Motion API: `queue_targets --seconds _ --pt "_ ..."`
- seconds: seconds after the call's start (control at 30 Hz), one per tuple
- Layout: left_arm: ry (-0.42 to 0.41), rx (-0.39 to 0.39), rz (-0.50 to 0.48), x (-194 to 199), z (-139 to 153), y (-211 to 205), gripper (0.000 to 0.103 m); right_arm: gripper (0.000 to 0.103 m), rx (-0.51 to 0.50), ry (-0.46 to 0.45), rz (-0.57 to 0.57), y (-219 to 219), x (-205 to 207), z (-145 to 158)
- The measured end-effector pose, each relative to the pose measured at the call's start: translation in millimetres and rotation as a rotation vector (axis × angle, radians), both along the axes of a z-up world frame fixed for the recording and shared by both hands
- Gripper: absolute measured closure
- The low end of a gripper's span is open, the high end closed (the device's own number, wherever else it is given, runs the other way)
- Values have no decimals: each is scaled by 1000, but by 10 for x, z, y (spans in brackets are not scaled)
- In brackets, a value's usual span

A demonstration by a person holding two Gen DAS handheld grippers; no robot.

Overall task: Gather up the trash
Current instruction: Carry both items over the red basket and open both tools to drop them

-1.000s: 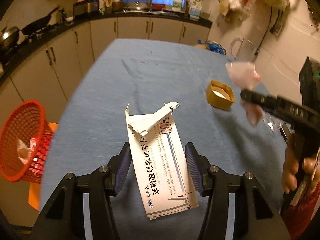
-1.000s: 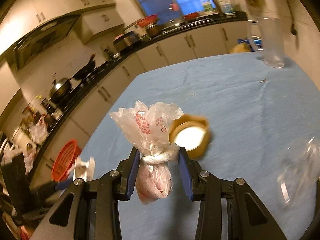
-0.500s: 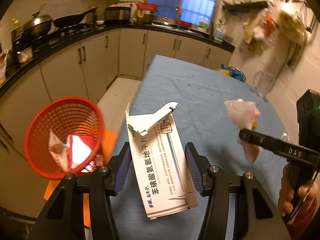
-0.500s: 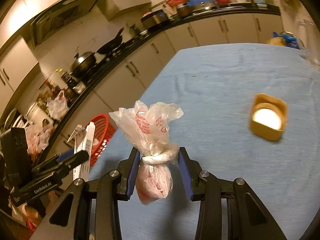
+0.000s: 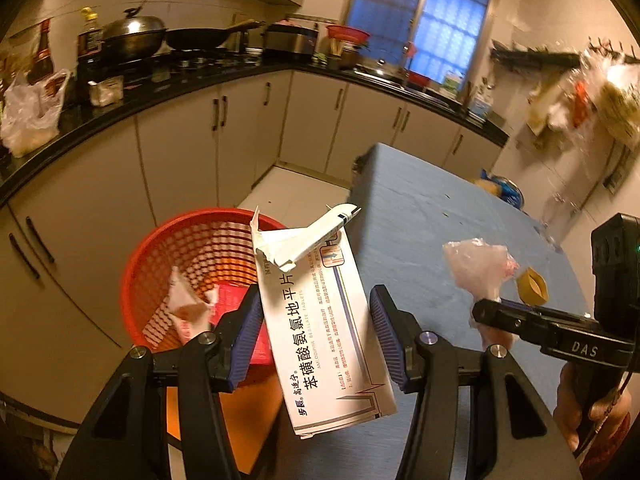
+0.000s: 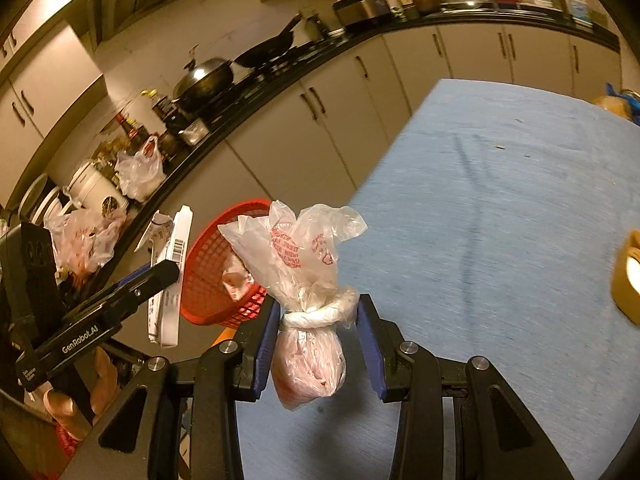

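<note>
While holding position beside the table [image 5: 460,216]: carrying two pieces of trash at once, one per tool. Left gripper [image 5: 316,332] gripping a flattened white medicine box [image 5: 324,336] edgewise between its pads, torn flap upward, the box now overhanging the near rim of the red basket [image 5: 160,240]; judging this as the lead-in to a drop, since the basket sits on the floor past the table's edge. Right gripper [image 6: 318,320] pinching a knotted plastic bag [image 6: 308,280] just at the knot, full end dangling below the fingers, loose ears above; holding at the knot probably keeping the contents shut in. Bag hanging over the table corner, short of the basket [image 6: 212,280].

Counting: grippers, two, both clamped on loads. Trash in hand, two. Basket, one, already holding at least two scraps, one white, one red. Remaining on table, one yellowish tape roll [image 5: 531,285].
</note>
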State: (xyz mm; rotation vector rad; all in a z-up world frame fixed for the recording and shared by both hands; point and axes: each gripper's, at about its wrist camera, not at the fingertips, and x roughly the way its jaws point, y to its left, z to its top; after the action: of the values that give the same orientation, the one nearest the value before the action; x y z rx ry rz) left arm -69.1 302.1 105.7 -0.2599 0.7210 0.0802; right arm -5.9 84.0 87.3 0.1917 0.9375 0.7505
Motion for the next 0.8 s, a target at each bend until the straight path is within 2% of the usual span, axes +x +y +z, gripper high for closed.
queue_targets --seconds 0.23,0.43,0.67,0.8 --pt "-12 -12 72 -32 41 426 50 61 5 0 64 412 31 111" --pt "5 -37 109 16 -77 710 50 61 23 25 111 776 99 154" --pt "25 -58 129 133 -275 901 50 61 39 93 130 1177 291 78" --pt "39 -75 142 167 -399 992 50 61 42 148 130 1381 442 -65"
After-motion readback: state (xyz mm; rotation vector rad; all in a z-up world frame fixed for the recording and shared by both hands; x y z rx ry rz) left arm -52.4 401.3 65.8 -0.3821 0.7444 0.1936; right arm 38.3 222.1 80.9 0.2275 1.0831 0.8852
